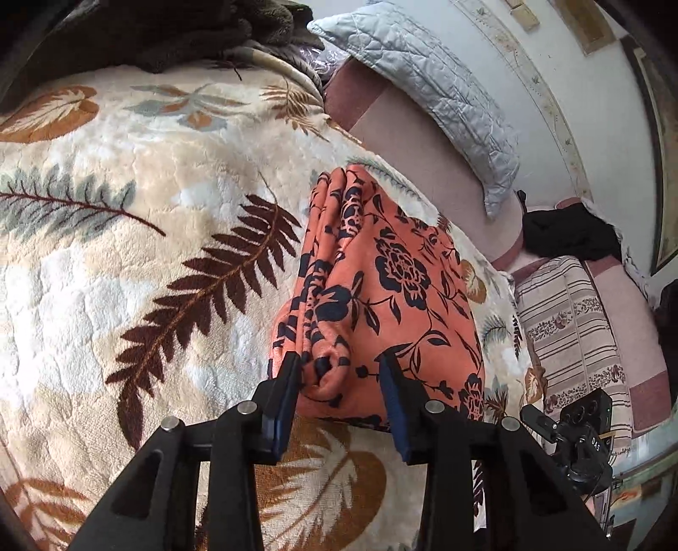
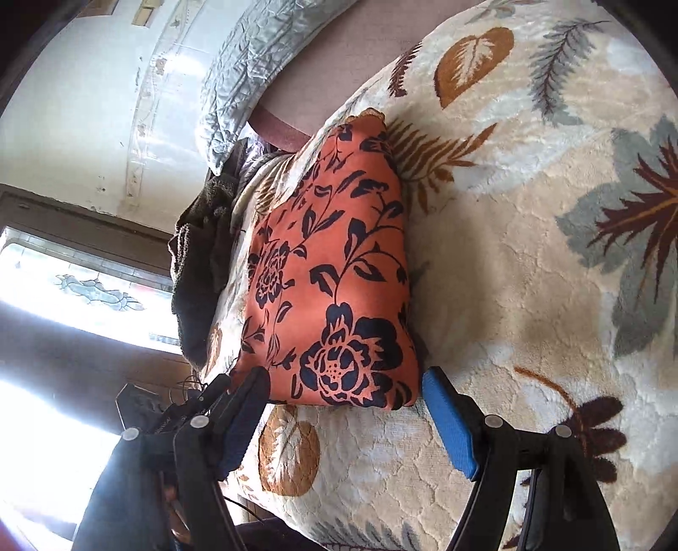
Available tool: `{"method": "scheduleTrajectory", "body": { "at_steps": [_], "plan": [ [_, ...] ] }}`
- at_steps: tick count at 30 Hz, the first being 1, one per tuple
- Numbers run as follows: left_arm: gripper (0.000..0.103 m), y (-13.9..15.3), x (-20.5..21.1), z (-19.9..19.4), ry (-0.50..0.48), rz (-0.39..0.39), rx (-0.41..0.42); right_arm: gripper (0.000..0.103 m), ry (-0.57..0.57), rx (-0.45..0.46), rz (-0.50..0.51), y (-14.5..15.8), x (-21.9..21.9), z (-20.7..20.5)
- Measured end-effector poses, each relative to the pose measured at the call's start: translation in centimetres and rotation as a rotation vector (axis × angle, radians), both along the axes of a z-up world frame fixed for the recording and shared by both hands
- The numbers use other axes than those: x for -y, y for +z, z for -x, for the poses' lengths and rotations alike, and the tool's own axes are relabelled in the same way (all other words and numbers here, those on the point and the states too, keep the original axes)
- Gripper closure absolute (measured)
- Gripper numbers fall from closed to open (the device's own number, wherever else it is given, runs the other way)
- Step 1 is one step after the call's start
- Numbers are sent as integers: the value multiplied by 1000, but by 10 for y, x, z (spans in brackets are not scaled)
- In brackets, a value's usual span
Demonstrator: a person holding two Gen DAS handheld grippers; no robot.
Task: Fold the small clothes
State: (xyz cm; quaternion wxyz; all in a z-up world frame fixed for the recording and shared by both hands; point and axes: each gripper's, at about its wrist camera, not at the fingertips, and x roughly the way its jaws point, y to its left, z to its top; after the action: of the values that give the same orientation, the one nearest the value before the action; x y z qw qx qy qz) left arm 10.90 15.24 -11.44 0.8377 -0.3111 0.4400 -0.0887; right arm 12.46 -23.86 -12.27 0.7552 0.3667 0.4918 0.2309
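An orange garment with dark floral print (image 1: 381, 292) lies folded into a thick bundle on the leaf-patterned fleece blanket (image 1: 148, 190). My left gripper (image 1: 339, 368) is open, its blue-padded fingers on either side of the bundle's near end with stacked fold edges between them. In the right wrist view the same garment (image 2: 334, 271) lies flat and smooth. My right gripper (image 2: 345, 383) is open wide at the garment's near edge, the fingers just outside its corners, gripping nothing.
A grey quilted pillow (image 1: 432, 93) lies at the bed's far side by the wall. A dark fuzzy cloth pile (image 1: 169, 34) sits at the blanket's far edge. A striped cloth (image 1: 572, 335) and black garment (image 1: 568, 233) lie right. The other gripper's body (image 1: 580, 445) shows low right.
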Motion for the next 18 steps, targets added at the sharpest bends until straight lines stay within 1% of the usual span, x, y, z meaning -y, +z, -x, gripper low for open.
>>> {"method": "scheduleTrajectory", "body": {
  "at_steps": [2, 4, 5, 6, 8, 10, 12, 14, 18],
  "plan": [
    [64, 4, 0, 3, 15, -20, 19, 26, -2, 13, -2, 4, 0, 2],
    [63, 9, 2, 5, 33, -62, 40, 25, 1, 23, -2, 5, 0, 4],
    [58, 12, 4, 4, 45, -88, 52, 25, 3, 23, -4, 5, 0, 5],
    [48, 14, 6, 4, 60, -119, 56, 25, 2, 19, -1, 3, 1, 4],
    [39, 20, 9, 1, 98, -171, 65, 25, 3, 9, 8, 0, 1, 3],
    [38, 25, 14, -5, 111, -243, 84, 25, -2, 5, 20, -2, 2, 0],
    [37, 27, 22, -11, 103, -304, 94, 25, -6, 5, 20, -2, 1, -4],
    [37, 28, 31, -18, 94, -353, 94, 25, 0, 7, 29, -2, -1, -6],
    [35, 29, 42, -20, 85, -418, 125, 25, 21, 15, 73, 1, -8, -6]
  ]
}}
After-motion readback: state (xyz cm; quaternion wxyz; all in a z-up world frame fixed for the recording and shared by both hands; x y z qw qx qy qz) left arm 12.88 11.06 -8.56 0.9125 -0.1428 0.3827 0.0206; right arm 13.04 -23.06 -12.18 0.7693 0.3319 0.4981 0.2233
